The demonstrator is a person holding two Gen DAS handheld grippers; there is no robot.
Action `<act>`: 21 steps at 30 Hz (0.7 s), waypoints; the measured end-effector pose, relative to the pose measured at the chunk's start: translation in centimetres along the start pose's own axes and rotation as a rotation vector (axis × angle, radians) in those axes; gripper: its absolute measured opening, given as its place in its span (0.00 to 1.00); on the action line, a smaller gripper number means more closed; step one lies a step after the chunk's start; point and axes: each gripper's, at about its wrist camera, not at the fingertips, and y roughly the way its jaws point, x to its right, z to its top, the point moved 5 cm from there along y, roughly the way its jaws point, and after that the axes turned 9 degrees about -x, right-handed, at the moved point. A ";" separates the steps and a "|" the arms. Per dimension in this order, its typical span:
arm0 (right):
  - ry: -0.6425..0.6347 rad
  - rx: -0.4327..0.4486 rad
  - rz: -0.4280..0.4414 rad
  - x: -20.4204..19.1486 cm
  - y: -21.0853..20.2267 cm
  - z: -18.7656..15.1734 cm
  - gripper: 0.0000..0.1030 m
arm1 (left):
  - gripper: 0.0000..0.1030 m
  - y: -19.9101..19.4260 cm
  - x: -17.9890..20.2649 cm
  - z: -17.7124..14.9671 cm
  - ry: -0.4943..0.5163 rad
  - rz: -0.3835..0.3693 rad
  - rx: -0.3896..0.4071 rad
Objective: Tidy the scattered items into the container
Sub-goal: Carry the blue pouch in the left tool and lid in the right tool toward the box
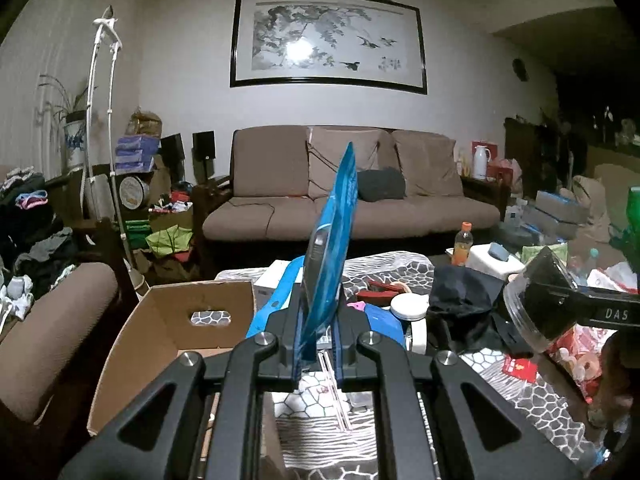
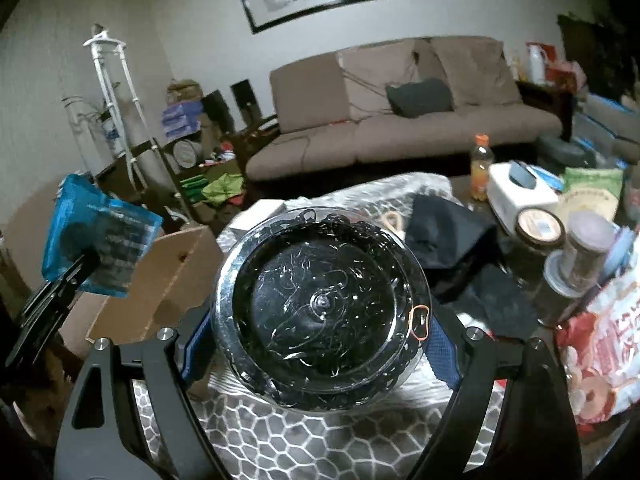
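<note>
My left gripper (image 1: 318, 320) is shut on a flat blue packet (image 1: 332, 240), which stands upright and edge-on between the fingers. It hangs just right of an open cardboard box (image 1: 168, 320) at the table's left edge. In the right wrist view the same packet (image 2: 100, 236) and the left gripper (image 2: 86, 264) hover over the box (image 2: 160, 280). My right gripper (image 2: 320, 344) is shut on a wide clear round jar (image 2: 320, 308) full of black elastic bands, its base towards the camera. In the left wrist view the jar (image 1: 528, 308) is held above the table's right side.
A honeycomb-patterned cloth (image 2: 280, 440) covers the table. On it lie a dark cloth (image 2: 448, 232), an orange drink bottle (image 2: 480, 168), a white tissue box (image 2: 520, 192), lidded jars (image 2: 540, 228) and a red and white snack bag (image 2: 612, 340). A brown armchair (image 1: 52, 340) stands left of the box.
</note>
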 end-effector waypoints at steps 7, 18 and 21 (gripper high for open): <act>-0.088 0.087 0.060 -3.9 -1.7 0.3 0.82 | 0.11 -1.6 -4.1 1.9 -0.032 0.128 0.040; -0.210 0.097 0.089 -11.0 0.2 3.1 0.82 | 0.11 -2.0 -11.9 3.4 -0.214 0.198 0.016; -0.248 0.083 0.109 -13.5 1.1 3.0 0.82 | 0.11 -1.6 -12.7 2.8 -0.220 0.187 -0.013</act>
